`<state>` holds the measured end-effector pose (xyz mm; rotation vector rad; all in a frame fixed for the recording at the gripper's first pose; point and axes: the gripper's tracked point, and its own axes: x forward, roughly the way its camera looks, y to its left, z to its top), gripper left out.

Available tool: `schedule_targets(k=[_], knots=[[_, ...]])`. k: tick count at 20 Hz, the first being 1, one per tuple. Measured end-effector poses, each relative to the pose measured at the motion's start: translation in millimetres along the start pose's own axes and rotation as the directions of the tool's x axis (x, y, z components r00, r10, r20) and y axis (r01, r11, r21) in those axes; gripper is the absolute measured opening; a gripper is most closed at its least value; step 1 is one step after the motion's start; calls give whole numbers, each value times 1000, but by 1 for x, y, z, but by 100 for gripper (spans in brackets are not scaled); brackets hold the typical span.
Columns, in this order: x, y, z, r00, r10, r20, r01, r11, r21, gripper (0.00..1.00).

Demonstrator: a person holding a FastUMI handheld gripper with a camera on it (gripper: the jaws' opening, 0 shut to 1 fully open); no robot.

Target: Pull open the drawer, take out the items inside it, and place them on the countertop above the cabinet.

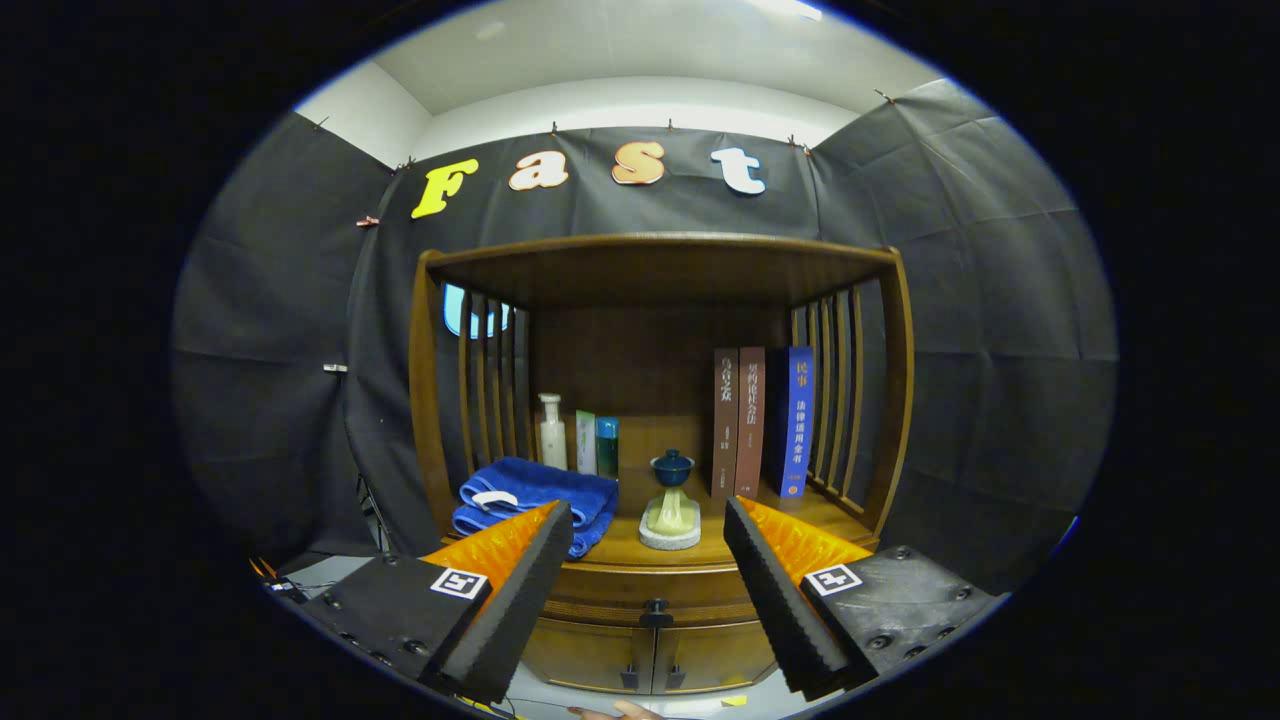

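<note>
Drawer (655, 590) looks closed, its knob (655, 606) sitting between the spread, empty fingers of the gripper (648, 545), a bit ahead. Could be pre-pull or already emptied and shut; can't tell which from the countertop (625, 550) stuff.

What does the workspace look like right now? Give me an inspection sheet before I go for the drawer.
Surface: wooden countertop under the shelf canopy, partly occupied.
Job's things: drawer shut, dark knob centred between the jaws and beyond them; contents hidden.
Clutter: folded blue towel at left; pale bottle and two small boxes behind it; blue cup on a pale stand at centre; three upright books at right.
Grippers: gripper with jaws wide apart, holding nothing, short of the cabinet.
Cables: some wires low at left, near the floor.
Surroundings: black cloth wall; two cabinet doors below the drawer.
</note>
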<state>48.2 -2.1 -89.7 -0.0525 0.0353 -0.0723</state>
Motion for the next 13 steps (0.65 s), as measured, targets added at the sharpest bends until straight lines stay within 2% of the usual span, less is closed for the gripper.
schedule_targets(k=[4,13], knots=[[-19,6,26,998,11,54,-12,1000,9,99],[-46,6,51,995,13,98,-12,1000,-7,99]])
